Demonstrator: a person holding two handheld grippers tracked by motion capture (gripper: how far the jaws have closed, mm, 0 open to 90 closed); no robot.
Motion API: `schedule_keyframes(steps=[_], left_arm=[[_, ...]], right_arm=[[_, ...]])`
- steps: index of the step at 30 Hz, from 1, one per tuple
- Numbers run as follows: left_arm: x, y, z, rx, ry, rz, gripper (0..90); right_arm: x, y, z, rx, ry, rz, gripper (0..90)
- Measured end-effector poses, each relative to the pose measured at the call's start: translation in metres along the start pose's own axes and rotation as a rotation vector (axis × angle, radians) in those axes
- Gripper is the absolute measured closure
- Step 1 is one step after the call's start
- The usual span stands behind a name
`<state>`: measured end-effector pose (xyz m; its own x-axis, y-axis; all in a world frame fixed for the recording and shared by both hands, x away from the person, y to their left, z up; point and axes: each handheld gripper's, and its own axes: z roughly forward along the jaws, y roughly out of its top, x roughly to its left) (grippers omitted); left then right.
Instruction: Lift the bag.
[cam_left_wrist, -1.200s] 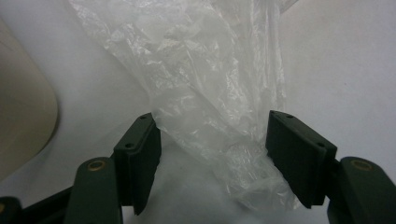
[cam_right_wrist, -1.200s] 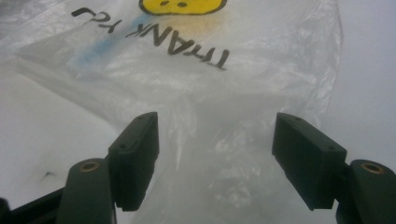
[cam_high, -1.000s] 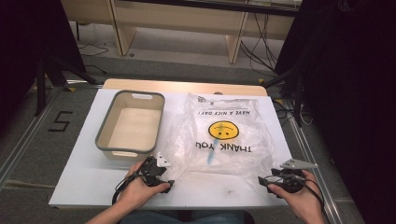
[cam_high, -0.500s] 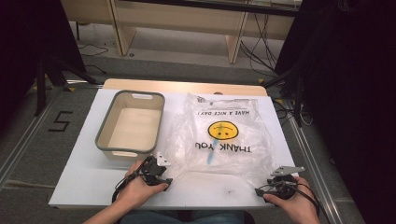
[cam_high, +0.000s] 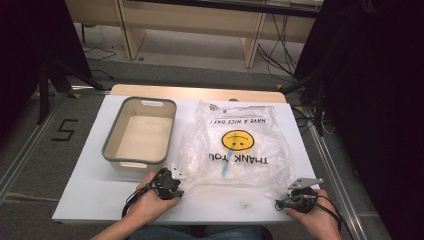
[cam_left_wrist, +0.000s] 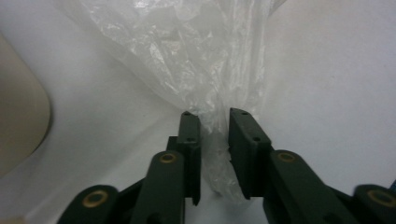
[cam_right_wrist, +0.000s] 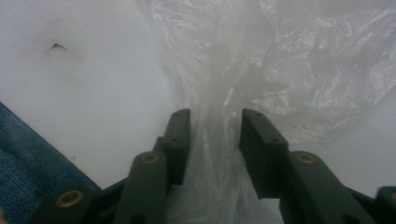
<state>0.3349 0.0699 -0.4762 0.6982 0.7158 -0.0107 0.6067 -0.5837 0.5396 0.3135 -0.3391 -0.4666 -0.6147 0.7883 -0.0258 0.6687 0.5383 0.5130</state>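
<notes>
Am closing both sets of jaws on plastic bag (cam_high: 237, 150) lying flat beside bin (cam_high: 111, 145): left gripper (cam_left_wrist: 214, 122) narrowing onto near corner, right gripper (cam_right_wrist: 214, 121) half-closed, film between, not yet pinched. Lift becoming possible.

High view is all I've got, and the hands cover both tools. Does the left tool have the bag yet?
Observer: Yes. In the left gripper view, a bunched strand of the plastic bag fills the narrow gap of the left tool. It touches both jaws, which have just been closing.
Operator: And the right one?
Observer: The right tool has also just been closing, but its jaws stand wider apart. Bag film lies between them, and I don't see them pinching it yet.
</notes>
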Motion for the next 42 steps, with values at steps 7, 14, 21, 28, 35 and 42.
schedule_keyframes(steps=[7,14,21,28,35,42], left_arm=[[-0.002,0.000,0.000,-0.011,-0.006,0.018,86.2],[-0.001,-0.002,-0.001,-0.033,-0.027,0.036,89.0],[-0.003,0.001,-0.013,-0.109,-0.025,0.064,89.2],[-0.003,0.006,-0.030,-0.195,-0.010,0.099,89.3],[-0.002,0.010,-0.037,-0.249,-0.001,0.098,89.3],[-0.001,0.013,-0.044,-0.289,0.011,0.100,89.3]], right_arm=[[-0.008,-0.002,0.000,-0.016,0.025,0.046,84.7],[-0.006,-0.001,-0.001,-0.016,0.020,0.045,89.8],[-0.008,0.002,-0.010,-0.091,0.009,0.072,90.0],[-0.011,0.003,-0.020,-0.150,-0.028,0.100,90.0],[-0.013,0.006,-0.028,-0.206,-0.062,0.109,90.0],[-0.013,0.008,-0.035,-0.243,-0.087,0.105,90.0]])
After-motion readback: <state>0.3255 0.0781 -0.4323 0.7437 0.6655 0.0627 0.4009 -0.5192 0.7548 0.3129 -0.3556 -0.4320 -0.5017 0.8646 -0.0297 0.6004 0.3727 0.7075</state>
